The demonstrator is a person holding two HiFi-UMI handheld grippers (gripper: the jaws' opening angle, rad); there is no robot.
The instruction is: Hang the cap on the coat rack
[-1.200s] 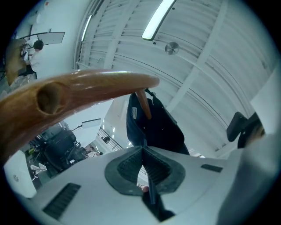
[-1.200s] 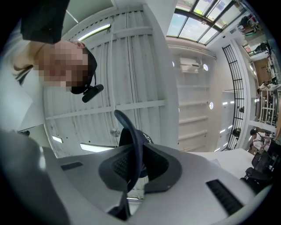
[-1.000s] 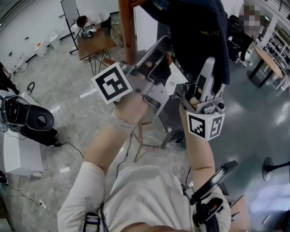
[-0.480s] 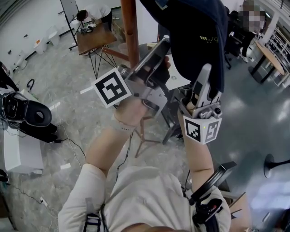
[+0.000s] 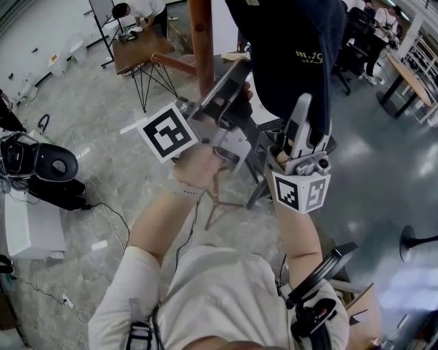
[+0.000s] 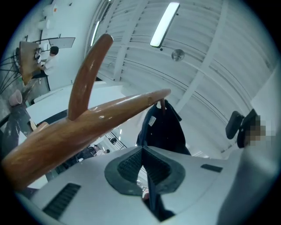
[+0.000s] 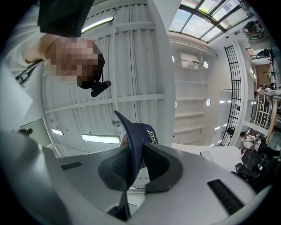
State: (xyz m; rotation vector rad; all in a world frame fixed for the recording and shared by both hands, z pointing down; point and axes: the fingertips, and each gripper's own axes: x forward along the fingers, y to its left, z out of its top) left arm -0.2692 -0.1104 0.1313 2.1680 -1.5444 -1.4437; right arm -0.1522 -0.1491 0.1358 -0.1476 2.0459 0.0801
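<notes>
A navy cap (image 5: 294,55) with yellow lettering is held high in front of me, beside the wooden coat rack post (image 5: 202,41). My left gripper (image 5: 238,72) is at the cap's left edge, its jaws shut on a thin dark strip of the cap (image 6: 153,203). In the left gripper view the cap (image 6: 163,129) hangs at the tip of a curved wooden peg (image 6: 88,123), with a second peg (image 6: 90,72) rising above. My right gripper (image 5: 301,109) comes from below and is shut on the cap's brim (image 7: 134,145).
A wooden table (image 5: 140,51) with a person (image 5: 137,10) bent over it stands at the back left. Black equipment (image 5: 41,164) and cables lie on the floor at left. The rack's legs (image 5: 219,205) spread below my arms. Desks and chairs (image 5: 410,78) fill the far right.
Both grippers and the cap have risen a little toward the top of the rack. The cap stays held by both.
</notes>
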